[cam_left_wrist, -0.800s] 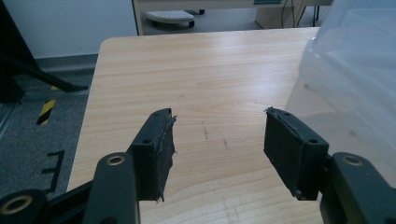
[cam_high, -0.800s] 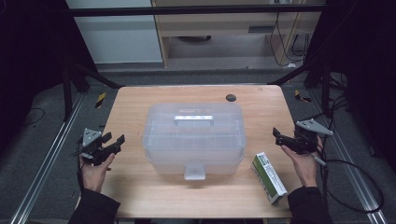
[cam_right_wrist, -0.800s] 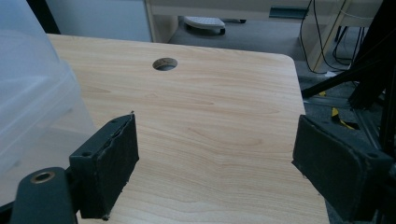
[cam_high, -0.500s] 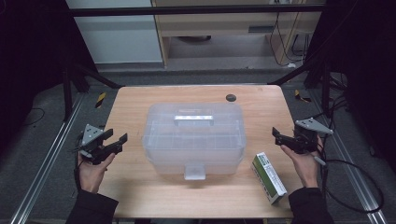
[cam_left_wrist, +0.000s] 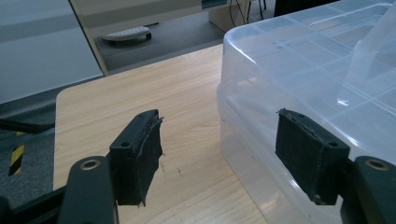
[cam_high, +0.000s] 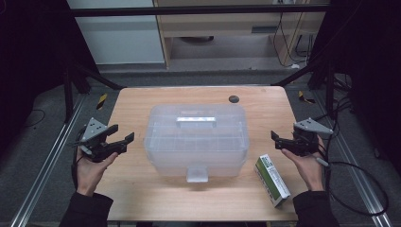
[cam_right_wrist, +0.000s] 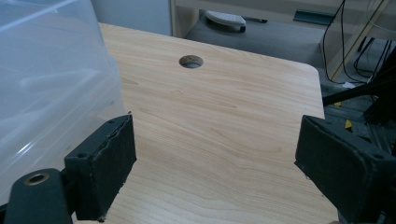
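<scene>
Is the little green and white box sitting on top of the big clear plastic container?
No, the green and white box lies flat on the wooden table, apart from the clear plastic container and near its front right corner.

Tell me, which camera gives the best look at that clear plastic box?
The high view: the whole clear plastic box shows, lid, top handle and front latch, mid-table. The left gripper view catches just one lidded corner close up; the right gripper view shows a blurry side wall.

Since the earlier pictures the left tool [cam_high: 120,138] has edged rightward in the high view, toward the clear plastic box [cam_high: 196,139], and seems slightly higher in frame.
</scene>
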`<state>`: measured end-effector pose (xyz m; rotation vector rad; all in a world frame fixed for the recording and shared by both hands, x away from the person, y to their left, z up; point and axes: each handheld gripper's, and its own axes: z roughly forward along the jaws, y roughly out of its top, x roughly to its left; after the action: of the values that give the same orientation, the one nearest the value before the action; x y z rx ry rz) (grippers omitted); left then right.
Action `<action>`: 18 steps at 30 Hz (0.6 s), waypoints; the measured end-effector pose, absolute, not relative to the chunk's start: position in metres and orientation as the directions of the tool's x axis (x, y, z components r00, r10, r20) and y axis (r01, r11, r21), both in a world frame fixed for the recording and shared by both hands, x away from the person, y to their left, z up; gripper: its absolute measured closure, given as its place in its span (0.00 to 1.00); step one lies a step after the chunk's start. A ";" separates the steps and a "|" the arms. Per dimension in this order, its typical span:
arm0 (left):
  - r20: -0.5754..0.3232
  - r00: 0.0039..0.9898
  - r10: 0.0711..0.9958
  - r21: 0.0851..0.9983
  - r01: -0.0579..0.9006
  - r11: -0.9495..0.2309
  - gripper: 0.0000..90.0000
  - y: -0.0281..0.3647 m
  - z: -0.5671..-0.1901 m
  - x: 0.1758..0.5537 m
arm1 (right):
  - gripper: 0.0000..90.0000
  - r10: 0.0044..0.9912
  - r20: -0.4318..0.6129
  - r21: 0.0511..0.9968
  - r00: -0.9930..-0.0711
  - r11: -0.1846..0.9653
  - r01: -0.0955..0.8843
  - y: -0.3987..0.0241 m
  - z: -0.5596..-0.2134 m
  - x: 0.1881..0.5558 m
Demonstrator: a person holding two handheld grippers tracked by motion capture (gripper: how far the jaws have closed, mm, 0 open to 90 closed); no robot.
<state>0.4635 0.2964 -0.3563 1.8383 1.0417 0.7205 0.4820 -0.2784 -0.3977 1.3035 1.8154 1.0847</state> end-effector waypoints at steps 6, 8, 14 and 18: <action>0.100 0.508 0.855 0.876 0.362 -0.318 0.33 0.290 -0.347 0.467 | 0.13 0.944 -0.052 0.881 -0.327 0.197 0.429 -0.274 -0.396 0.481; 0.121 0.521 0.845 0.868 0.358 -0.345 0.33 0.286 -0.343 0.468 | 0.12 0.940 -0.061 0.878 -0.337 0.211 0.430 -0.272 -0.397 0.481; 0.179 0.551 0.815 0.843 0.341 -0.416 0.33 0.276 -0.330 0.470 | 0.12 0.927 -0.091 0.879 -0.364 0.246 0.407 -0.267 -0.394 0.479; 0.199 0.561 0.804 0.837 0.329 -0.437 0.33 0.272 -0.322 0.470 | 0.12 0.924 -0.088 0.883 -0.371 0.245 0.400 -0.266 -0.391 0.477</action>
<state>0.4703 0.2724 -0.3224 2.0102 0.9081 0.7681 0.4774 -0.2663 -0.3907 1.2072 1.8927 1.0716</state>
